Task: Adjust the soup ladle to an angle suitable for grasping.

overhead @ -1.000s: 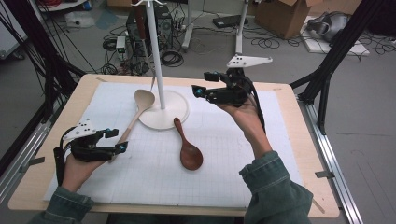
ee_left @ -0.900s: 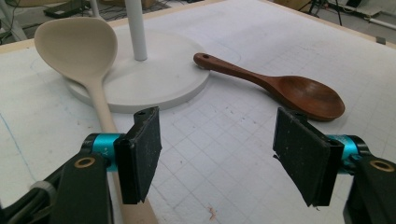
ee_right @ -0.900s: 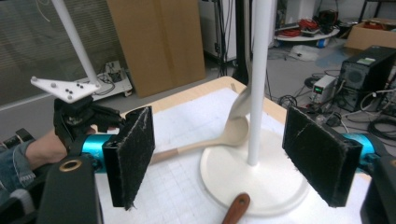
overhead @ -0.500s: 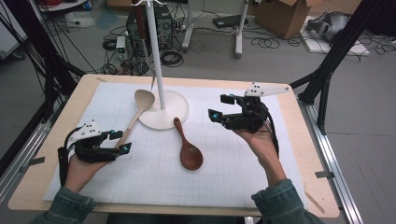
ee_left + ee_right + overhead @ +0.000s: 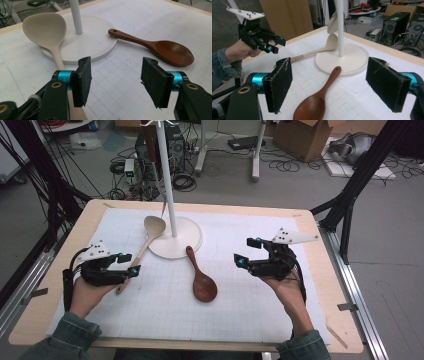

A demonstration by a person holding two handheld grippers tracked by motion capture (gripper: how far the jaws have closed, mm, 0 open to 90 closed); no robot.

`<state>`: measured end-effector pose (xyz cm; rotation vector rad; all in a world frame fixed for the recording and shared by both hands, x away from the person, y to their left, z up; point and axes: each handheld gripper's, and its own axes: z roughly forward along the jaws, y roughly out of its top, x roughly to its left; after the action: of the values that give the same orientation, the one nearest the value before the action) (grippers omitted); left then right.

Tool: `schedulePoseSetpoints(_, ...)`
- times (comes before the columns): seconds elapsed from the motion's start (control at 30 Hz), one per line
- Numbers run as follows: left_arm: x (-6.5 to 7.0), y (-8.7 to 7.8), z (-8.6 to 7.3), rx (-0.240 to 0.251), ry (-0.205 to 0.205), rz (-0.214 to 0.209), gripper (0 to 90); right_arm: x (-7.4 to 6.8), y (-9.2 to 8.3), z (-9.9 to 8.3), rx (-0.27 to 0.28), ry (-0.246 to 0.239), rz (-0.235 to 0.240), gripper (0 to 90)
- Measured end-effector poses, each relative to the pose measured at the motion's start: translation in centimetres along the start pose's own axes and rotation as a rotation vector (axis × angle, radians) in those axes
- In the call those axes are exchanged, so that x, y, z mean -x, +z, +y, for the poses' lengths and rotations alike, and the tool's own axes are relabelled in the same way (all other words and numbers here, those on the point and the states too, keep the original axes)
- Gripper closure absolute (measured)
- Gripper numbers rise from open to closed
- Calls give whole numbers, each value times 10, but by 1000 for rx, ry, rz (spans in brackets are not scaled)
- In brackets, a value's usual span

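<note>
In the high view, the left claw (image 5: 128,263) sat low at the left of the white gridded mat (image 5: 240,300) on the tabletop (image 5: 45,305), its jaws straddling the handle of the pale spoon (image 5: 146,241), whose bowl leaned on the round base of the white stand (image 5: 175,237). Its jaws had just been closing, though they did not yet press the handle. The dark wooden spoon (image 5: 200,277) lay flat near the middle of the mat, its handle end touching the stand's base. The right claw (image 5: 248,252) hung open to the right of that spoon, apart from it.

In the left gripper view, the left claw (image 5: 115,77) stood parted with bare mat between its pads; the pale spoon (image 5: 50,32) ran beneath the left pad, and the dark wooden spoon (image 5: 160,48) lay beyond.

In the right gripper view, the right claw (image 5: 332,86) gaped wide and held nothing, with the dark wooden spoon (image 5: 319,100) lying on the mat between its jaws. The left claw (image 5: 277,45) showed farther off, over the pale spoon's (image 5: 322,47) handle.
</note>
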<state>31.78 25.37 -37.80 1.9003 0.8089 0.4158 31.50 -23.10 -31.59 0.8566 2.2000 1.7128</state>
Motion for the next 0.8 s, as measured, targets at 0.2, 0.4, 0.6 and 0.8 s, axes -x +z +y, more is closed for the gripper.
schedulePoseSetpoints(0.2, -8, 6, -1, -28, -17, 31, 457, 2, -6, -12, 10, 18, -8, 208)
schedulePoseSetpoints(0.4, -15, 17, -3, -60, -32, 88, 501, 2, -12, -21, 3, 16, -24, 208)
schedulePoseSetpoints(0.6, -23, 25, -7, -89, -54, 169, 552, 4, -16, -27, 4, 26, -37, 208)
schedulePoseSetpoints(0.8, -28, 33, -10, -132, -61, 176, 571, 5, -17, -29, 2, 23, -40, 208)
